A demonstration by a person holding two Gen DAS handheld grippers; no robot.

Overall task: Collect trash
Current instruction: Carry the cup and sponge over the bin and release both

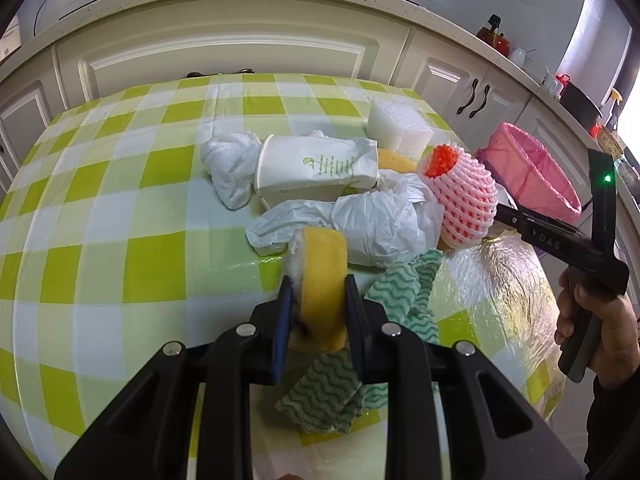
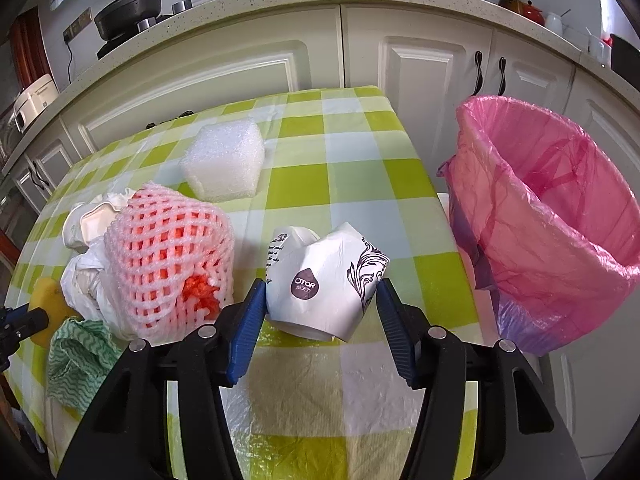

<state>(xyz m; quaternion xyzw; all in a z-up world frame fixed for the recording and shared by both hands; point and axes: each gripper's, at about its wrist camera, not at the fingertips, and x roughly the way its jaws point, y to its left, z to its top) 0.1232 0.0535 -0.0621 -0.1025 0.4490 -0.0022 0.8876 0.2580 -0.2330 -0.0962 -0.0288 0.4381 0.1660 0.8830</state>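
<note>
left gripper clamps yellow sponge; right gripper squeezes crumpled cup.

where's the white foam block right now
The white foam block sits on the checked tablecloth toward the far side, upper left of centre in the right wrist view, just behind the pink foam fruit net and apart from it.

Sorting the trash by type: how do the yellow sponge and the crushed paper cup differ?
The sponge is yellow, thick and soft; the cup is white, printed, thin and crumpled. The sponge sits squeezed in the left gripper; the cup sits between the right gripper's pads. Both are on the checked table.
</note>
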